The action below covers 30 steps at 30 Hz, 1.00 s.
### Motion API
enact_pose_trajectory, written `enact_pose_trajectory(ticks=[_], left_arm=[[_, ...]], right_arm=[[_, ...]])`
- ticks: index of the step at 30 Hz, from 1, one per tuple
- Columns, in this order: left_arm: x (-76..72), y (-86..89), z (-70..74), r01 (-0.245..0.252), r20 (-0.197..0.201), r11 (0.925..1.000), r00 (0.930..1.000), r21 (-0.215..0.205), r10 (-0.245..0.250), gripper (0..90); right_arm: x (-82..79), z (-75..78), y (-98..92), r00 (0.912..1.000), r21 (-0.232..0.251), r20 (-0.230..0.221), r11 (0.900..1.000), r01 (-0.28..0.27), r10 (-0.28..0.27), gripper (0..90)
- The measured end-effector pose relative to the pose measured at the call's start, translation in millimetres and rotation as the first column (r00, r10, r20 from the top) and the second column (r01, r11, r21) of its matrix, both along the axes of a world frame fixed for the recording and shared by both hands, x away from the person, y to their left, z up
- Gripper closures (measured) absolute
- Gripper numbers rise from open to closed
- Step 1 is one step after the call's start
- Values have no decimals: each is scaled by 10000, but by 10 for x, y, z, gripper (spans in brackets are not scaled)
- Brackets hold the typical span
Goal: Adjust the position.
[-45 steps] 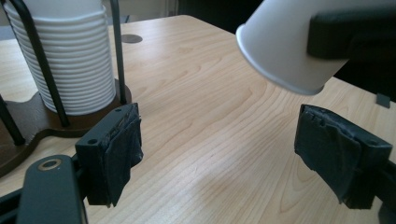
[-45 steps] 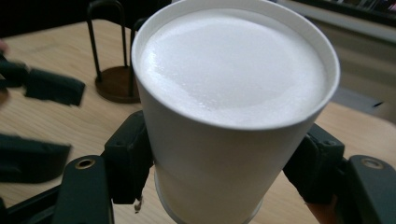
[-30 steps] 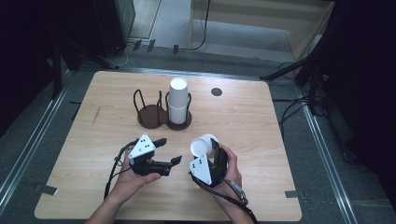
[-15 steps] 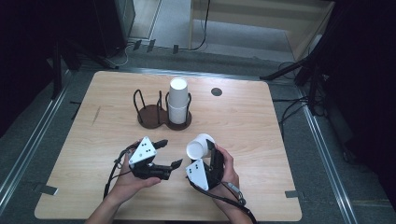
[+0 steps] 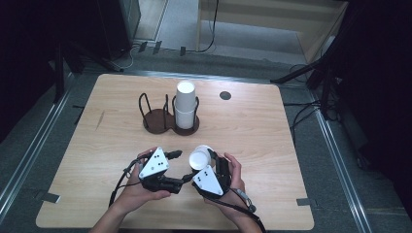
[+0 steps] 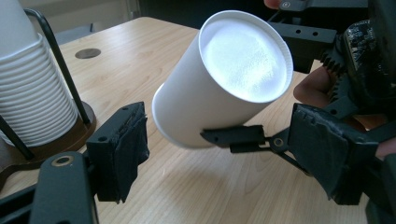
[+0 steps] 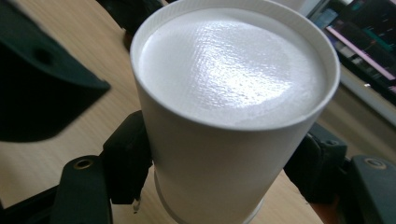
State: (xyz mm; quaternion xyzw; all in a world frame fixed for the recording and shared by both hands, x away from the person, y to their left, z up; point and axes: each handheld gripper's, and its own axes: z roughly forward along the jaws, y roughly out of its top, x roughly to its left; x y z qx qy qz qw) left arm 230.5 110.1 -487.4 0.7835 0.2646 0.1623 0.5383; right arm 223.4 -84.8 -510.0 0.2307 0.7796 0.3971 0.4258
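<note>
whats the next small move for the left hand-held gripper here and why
Probably close the left hand-held gripper on the white cup. The right hand-held gripper clamps that cup, tilted, bottom showing; the left's jaws have just been closing, flanking it without touching.

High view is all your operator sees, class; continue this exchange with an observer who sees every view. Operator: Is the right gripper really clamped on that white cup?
Observer: Yes. In the right gripper view, the right gripper presses a pad on each side of the cup, with the cup's closed base facing the camera.
Operator: And the left gripper?
Observer: The left gripper has just been closing its jaws. The cup sits in the gap ahead, and neither pad touches it.
Operator: Is the holder's cup a single one?
Observer: No. The left gripper view shows many nested rims in the stack inside the holder.
</note>
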Motion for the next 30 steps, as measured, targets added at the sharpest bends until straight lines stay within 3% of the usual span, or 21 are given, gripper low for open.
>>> enact_pose_trajectory(ticks=[5,10,16,26,30], left_arm=[[0,-7,4,138,-77,9999,9999,-20,-138,213],[0,-23,-1,163,-125,9999,9998,24,-163,217],[-6,-31,0,287,-108,9996,9995,66,-286,221],[-29,-60,-14,398,57,9988,9992,274,-400,238],[-38,-53,-12,339,238,9989,9991,315,-346,283]], right_arm=[[25,-10,-7,9956,602,-836,9975,-368,418,305],[4,-11,9,9881,841,-1175,9924,-895,991,303],[7,0,10,9687,1392,-1860,9804,-1393,1641,302],[8,-4,28,9449,1606,-2498,9714,-1750,2116,297],[4,1,29,9391,1628,-2594,9687,-1876,2255,297]])
